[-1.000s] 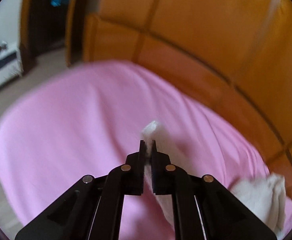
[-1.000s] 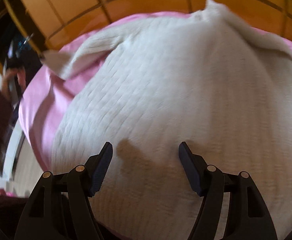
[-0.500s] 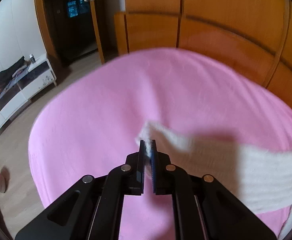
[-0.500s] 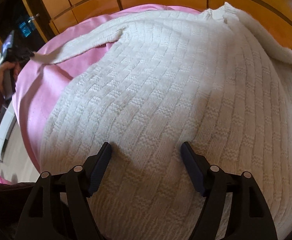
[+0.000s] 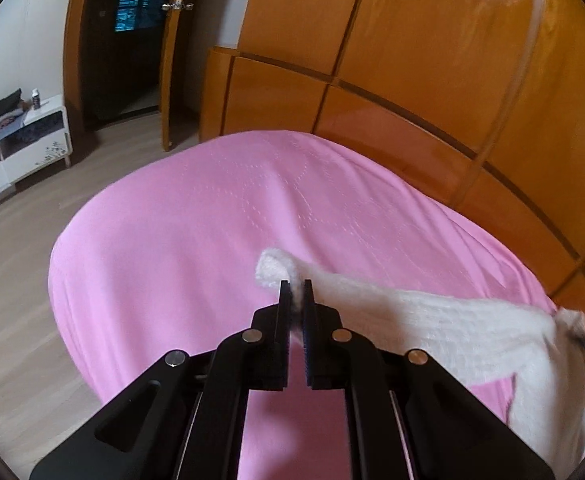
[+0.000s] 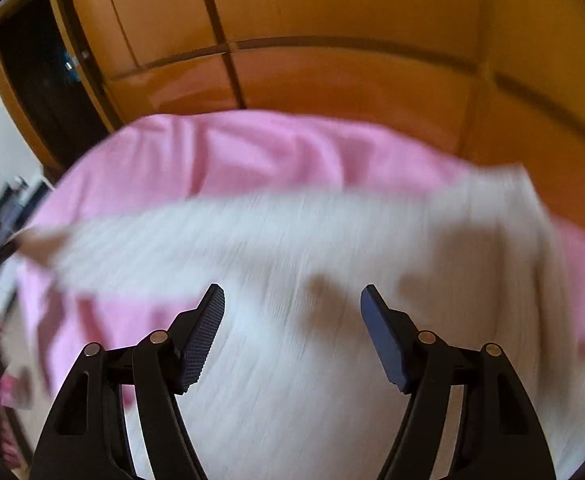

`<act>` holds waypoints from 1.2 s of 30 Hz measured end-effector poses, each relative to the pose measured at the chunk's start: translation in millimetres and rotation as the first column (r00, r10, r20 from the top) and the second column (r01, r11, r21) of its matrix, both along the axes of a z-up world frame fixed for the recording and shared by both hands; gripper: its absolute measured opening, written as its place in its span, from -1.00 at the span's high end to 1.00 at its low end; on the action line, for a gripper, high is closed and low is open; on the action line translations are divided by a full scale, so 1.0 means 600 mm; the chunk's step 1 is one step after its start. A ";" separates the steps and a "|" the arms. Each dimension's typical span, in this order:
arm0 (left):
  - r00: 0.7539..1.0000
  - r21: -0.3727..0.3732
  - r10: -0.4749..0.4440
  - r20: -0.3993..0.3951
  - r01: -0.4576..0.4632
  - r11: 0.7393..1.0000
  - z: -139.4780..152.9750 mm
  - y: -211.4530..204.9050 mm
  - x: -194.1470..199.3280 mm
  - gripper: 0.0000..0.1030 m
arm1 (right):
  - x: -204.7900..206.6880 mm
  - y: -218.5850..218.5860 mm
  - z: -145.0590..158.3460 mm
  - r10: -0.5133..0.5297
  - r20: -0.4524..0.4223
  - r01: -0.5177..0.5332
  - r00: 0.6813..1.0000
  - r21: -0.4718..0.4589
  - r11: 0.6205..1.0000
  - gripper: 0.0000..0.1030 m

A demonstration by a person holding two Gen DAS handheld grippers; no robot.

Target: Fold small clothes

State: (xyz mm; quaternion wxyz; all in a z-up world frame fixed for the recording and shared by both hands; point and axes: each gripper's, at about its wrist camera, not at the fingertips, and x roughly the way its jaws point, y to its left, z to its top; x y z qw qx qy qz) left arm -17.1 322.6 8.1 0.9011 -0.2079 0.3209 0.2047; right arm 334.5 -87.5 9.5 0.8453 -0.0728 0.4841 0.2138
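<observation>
- Because a sweater needs flat support for folding, the pink bed point(image 5: 180, 248) is carrying the white sweater point(image 6: 332, 360), sprawling toward 3 o'clock.
- Left gripper point(image 5: 295, 292) fingers are clenching its sleeve cuff point(image 5: 272, 270), stretching it straight.
- Right gripper point(image 6: 292, 304) fingers are hanging released above the body.

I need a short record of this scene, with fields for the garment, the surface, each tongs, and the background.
garment: white knitted sweater, spread out, one sleeve pulled sideways
surface: pink bedsheet
left tongs: shut on the sleeve's cuff
right tongs: open, above the sweater body, holding nothing
background: orange wooden wardrobe panels
image quality: right view blurred
</observation>
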 end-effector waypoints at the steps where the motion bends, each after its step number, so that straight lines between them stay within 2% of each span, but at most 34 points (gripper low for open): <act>1: 1.000 -0.008 -0.008 -0.002 0.008 1.000 -0.005 -0.008 -0.010 0.92 | 0.024 0.015 -0.007 0.014 -0.012 -0.014 1.000 -0.020 1.000 -0.37; 3: 1.000 -0.043 -0.014 -0.008 0.013 0.999 -0.018 -0.015 -0.027 0.92 | 0.071 0.052 -0.031 0.044 -0.033 -0.047 0.998 -0.077 0.996 -0.37; 5: 1.000 -0.068 -0.010 -0.019 0.009 0.998 -0.030 -0.010 -0.036 0.92 | 0.107 0.090 -0.073 0.085 -0.067 -0.096 0.994 -0.186 0.978 -0.37; 8: 0.999 -0.079 -0.017 -0.034 0.015 0.997 -0.045 0.002 -0.034 0.92 | 0.123 0.115 -0.123 0.137 -0.130 -0.168 0.982 -0.270 0.948 -0.36; 9: 0.999 -0.081 -0.017 -0.032 0.015 0.997 -0.043 0.002 -0.034 0.92 | 0.120 0.119 -0.126 0.157 -0.122 -0.186 0.980 -0.280 0.942 -0.29; 10: 1.000 -0.094 -0.013 -0.024 0.011 0.996 -0.042 0.006 -0.035 0.92 | 0.115 0.121 -0.120 0.191 -0.125 -0.218 0.974 -0.257 0.942 0.18; 11: 1.000 -0.097 -0.011 -0.018 0.009 0.995 -0.039 0.009 -0.032 0.92 | 0.108 0.124 -0.114 0.209 -0.125 -0.235 0.970 -0.251 0.939 0.74; 12: 1.000 -0.092 -0.010 -0.010 0.009 0.996 -0.035 0.010 -0.029 0.92 | 0.099 0.129 -0.106 0.233 -0.109 -0.254 0.966 -0.268 0.929 0.93; 14: 1.000 -0.071 -0.003 0.016 0.004 0.997 -0.020 0.014 -0.017 0.92 | 0.083 0.138 -0.091 0.277 -0.083 -0.289 0.957 -0.288 0.913 0.92; 16: 0.999 -0.054 0.002 0.047 0.000 0.999 -0.004 0.019 -0.002 0.92 | 0.083 0.131 -0.061 0.272 -0.027 -0.270 0.962 -0.263 0.926 0.93; 18: 0.998 -0.019 0.009 0.070 -0.007 1.000 0.014 0.025 0.024 0.92 | 0.102 0.119 -0.040 0.225 0.025 -0.214 0.974 -0.224 0.951 0.94; 20: 0.997 0.026 0.027 0.071 -0.029 0.999 0.021 0.027 0.054 0.92 | 0.130 0.111 -0.022 0.134 0.081 -0.117 0.988 -0.189 0.975 0.95; 24: 0.997 0.079 0.071 -0.001 -0.071 0.994 0.002 0.039 0.135 0.92 | 0.162 0.110 -0.042 0.021 0.111 0.000 0.994 -0.182 0.983 1.00; 26: 0.985 0.129 0.134 -0.110 -0.119 0.984 -0.033 0.048 0.182 0.91 | 0.166 0.101 -0.065 -0.044 0.106 0.062 0.993 -0.169 0.984 1.00; 27: 0.983 0.117 0.124 -0.139 -0.108 0.987 -0.046 0.049 0.193 0.90 | 0.165 0.091 -0.072 -0.066 0.082 0.077 0.994 -0.141 0.987 1.00; 28: 0.978 0.106 0.102 -0.181 -0.084 0.991 -0.062 0.050 0.204 0.85 | 0.156 0.077 -0.074 -0.082 0.065 0.089 0.995 -0.118 0.989 0.90; 29: 0.965 0.140 0.125 -0.231 -0.094 0.986 -0.075 0.048 0.211 0.83 | 0.143 0.067 -0.070 -0.091 0.068 0.099 0.993 -0.110 0.989 0.42; 30: 0.957 0.160 0.148 -0.249 -0.110 0.981 -0.080 0.045 0.211 0.76 | 0.129 0.057 -0.066 -0.103 0.069 0.109 0.992 -0.099 0.989 0.14; 31: 0.957 0.148 0.149 -0.249 -0.114 0.982 -0.083 0.044 0.203 0.43 | 0.107 0.034 -0.056 -0.116 0.075 0.121 0.990 -0.062 0.991 -0.16; 32: 0.967 0.091 0.128 -0.219 -0.110 0.990 -0.080 0.041 0.188 0.09 | 0.082 0.018 -0.046 -0.115 0.085 0.119 0.990 -0.041 0.992 -0.18; 33: 0.975 0.047 0.116 -0.192 -0.108 0.993 -0.077 0.035 0.172 0.05 | 0.060 0.006 -0.040 -0.112 0.090 0.116 0.990 -0.036 0.993 -0.18; 34: 0.979 0.019 0.098 -0.180 -0.096 0.995 -0.073 0.029 0.162 0.09 | 0.031 -0.011 -0.034 -0.111 0.090 0.114 0.990 -0.028 0.993 -0.18; 36: 0.990 -0.083 0.022 -0.138 -0.033 0.996 -0.069 0.001 0.131 0.09 | -0.015 -0.045 -0.030 -0.114 0.072 0.115 0.991 -0.008 0.993 -0.18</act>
